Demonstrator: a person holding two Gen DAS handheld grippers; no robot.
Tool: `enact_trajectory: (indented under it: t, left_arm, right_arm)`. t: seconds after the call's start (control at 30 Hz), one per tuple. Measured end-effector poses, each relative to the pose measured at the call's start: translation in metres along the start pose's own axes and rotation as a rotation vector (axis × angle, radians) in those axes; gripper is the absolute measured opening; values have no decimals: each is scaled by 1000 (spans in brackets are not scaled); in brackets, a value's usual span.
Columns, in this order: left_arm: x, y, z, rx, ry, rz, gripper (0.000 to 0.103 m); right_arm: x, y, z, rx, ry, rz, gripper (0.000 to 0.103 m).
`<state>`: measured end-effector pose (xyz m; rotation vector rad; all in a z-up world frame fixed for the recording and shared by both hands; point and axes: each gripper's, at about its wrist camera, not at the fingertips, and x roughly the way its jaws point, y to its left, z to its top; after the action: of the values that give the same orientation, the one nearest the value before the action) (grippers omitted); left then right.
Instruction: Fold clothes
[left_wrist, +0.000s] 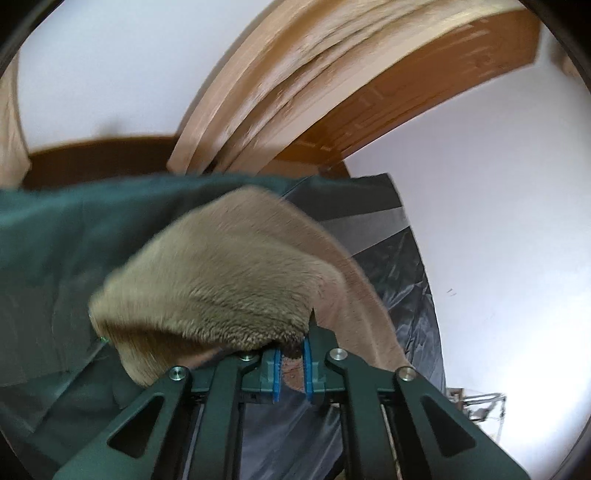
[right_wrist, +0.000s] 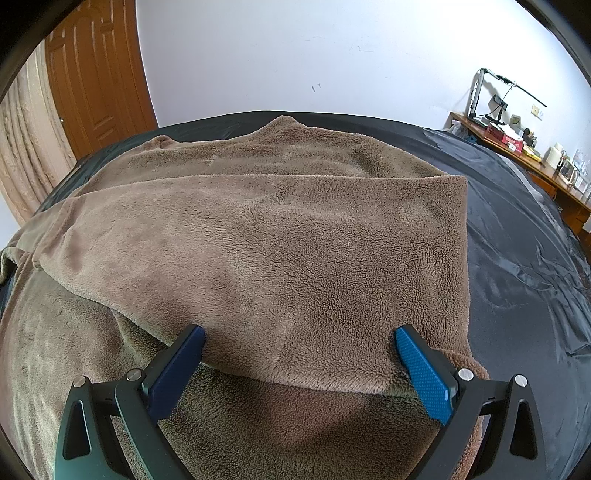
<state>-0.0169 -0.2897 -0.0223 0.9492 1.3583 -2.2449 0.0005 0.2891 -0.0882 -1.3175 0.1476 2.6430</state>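
- Fleece garment (right_wrist: 266, 236), brown and plush, lies spread over the dark sheet (right_wrist: 517, 236) of the bed, filling most of your right wrist view.
- One layer of the garment is folded over another: the upper panel ends in a straight edge near the sheet's bare stretch on the right, and the lower layer shows beneath it at the bottom of the frame.
- Your right gripper (right_wrist: 299, 350) hangs just above the near edge of that upper panel, its blue pads (right_wrist: 424, 373) standing wide apart with nothing pinched between them.
- Your left gripper (left_wrist: 291, 365) has its two blue pads drawn close together, clamped on a fold of the same fleece garment (left_wrist: 221, 280).
- From that grip the fleece bunches up in a rounded hump directly ahead of the left claw, and a smoother strip of it trails off to the right over the dark sheet (left_wrist: 410, 280).
- To the left of the hump, a dark green cloth (left_wrist: 74, 236) fills the frame; whether it touches the fleece you cannot tell through the blur.
- Beyond the garment in the left wrist view, a pale curtain (left_wrist: 280, 74) and a brown wooden door (left_wrist: 424, 85) stand against the white wall (left_wrist: 498, 221).
- In the right wrist view the same wooden door (right_wrist: 92, 85) stands past the far left corner of the bed, with the curtain (right_wrist: 26, 147) beside it.
- A wooden desk (right_wrist: 535, 162) crowded with small items runs along the wall past the sheet's right side, well apart from the garment.
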Motion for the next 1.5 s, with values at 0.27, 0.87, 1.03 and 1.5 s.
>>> enact_trajectory:
  t: [0.27, 0.87, 1.03, 1.5]
  left_arm:
    - [-24, -108, -43, 418, -136, -75, 10]
    - [-9, -195, -362, 1737, 87, -284, 17]
    - [-10, -179, -395, 1863, 88, -291, 71]
    - [-55, -176, -394, 1723, 138, -521, 81]
  right_arm:
    - [0, 0, 1, 2, -1, 3, 103]
    - [-1, -3, 0, 11, -4, 18, 103]
    - [-1, -4, 0, 12, -4, 21, 103]
    - [-1, -4, 0, 10, -3, 18, 103]
